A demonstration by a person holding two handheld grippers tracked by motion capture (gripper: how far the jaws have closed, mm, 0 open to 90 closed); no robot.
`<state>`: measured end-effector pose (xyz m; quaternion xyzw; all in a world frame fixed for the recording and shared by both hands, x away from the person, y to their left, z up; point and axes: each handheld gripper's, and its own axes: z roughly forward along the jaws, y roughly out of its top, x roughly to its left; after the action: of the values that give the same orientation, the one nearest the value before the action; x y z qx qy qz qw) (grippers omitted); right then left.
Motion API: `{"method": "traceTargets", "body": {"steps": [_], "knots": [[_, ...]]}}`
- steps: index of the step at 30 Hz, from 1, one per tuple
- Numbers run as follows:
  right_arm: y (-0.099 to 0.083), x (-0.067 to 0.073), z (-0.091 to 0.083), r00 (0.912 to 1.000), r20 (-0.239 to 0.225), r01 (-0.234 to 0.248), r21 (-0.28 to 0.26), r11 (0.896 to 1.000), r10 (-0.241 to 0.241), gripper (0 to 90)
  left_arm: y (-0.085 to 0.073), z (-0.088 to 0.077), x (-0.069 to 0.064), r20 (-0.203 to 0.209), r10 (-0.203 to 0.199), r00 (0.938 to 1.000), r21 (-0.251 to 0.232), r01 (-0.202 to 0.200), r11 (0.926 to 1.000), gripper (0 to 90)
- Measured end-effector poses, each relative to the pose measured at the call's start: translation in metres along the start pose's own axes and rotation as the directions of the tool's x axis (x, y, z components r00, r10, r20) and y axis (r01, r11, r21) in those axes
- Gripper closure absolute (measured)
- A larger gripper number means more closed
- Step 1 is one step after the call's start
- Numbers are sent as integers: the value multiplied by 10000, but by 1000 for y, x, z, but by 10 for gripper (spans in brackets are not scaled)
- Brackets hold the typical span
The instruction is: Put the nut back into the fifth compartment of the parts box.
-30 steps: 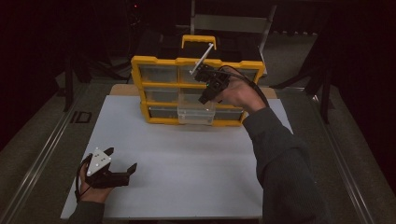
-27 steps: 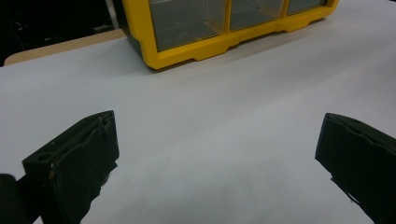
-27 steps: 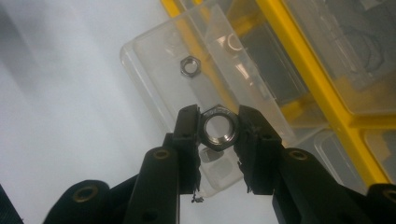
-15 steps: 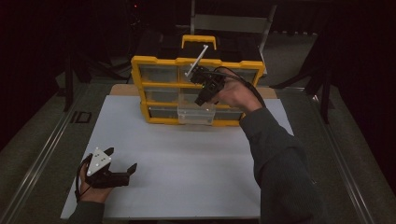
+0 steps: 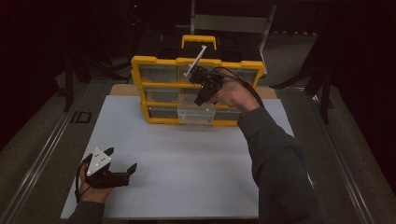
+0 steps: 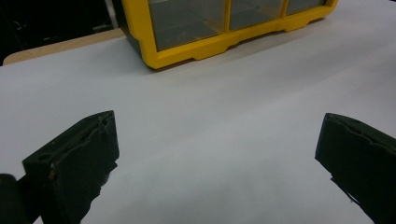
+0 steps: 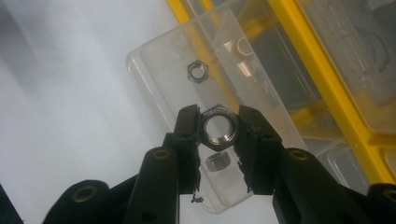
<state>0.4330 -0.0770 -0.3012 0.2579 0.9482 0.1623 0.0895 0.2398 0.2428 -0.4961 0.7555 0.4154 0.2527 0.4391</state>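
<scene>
— Right gripper [image 7: 218, 133]: jaws clamped on a hex nut [image 7: 218, 127], one pad on each side, hole facing the camera. Held above the pulled-out clear drawer [image 7: 154, 74].

— Anything else in that drawer?

— Two more nuts: a small one [image 7: 197, 72] farther along the drawer floor, another [image 7: 216, 162] just beneath the held one, partly hidden by the jaws. Cannot tell whether the held nut touched the drawer floor.

— And around the drawer?

— Drawer drawn out from the bottom row of the yellow organizer [image 5: 140, 84]. Seen from above, right gripper [image 5: 201, 99] raised in front of the organizer's middle, just over the drawer [image 5: 196, 114]; hand [image 5: 233, 95] behind it, sleeve running down to the lower right.

— Left side?

— Left gripper [image 5: 122, 165] well apart from all that, resting low near the front left of the white counter [image 5: 196, 158], hand [image 5: 91, 189] wrapped around its body. Jaws spread wide, nothing between them, bare counter [image 6: 210, 140] under them, organizer corner [image 6: 159, 56] ahead in the left gripper view.

— Behind the organizer?

— Yellow carry handle [image 5: 198, 41] on top, dark background beyond, too dim to make out.
</scene>
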Motion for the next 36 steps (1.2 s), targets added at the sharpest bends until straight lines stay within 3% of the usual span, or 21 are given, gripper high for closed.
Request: {"method": "traceTargets", "body": {"steps": [8,13,19,36], "knots": [[1,0,1,9999,127,-6,-19,10000,6,678,0,0,0,-3,-3,10000,-16,3,10000,0],[-1,-1,0,9998,197,-2,-124,9999,5,439,0,-1,0,6,1,10000,-28,-1,10000,0],[-5,7,-2,9991,320,279,-115,9995,-275,289,0,0,0,6,13,10000,-16,-13,10000,0],[-12,17,-4,9968,250,764,-201,9969,-758,242,0,1,0,18,12,10000,5,-12,10000,0]]}}
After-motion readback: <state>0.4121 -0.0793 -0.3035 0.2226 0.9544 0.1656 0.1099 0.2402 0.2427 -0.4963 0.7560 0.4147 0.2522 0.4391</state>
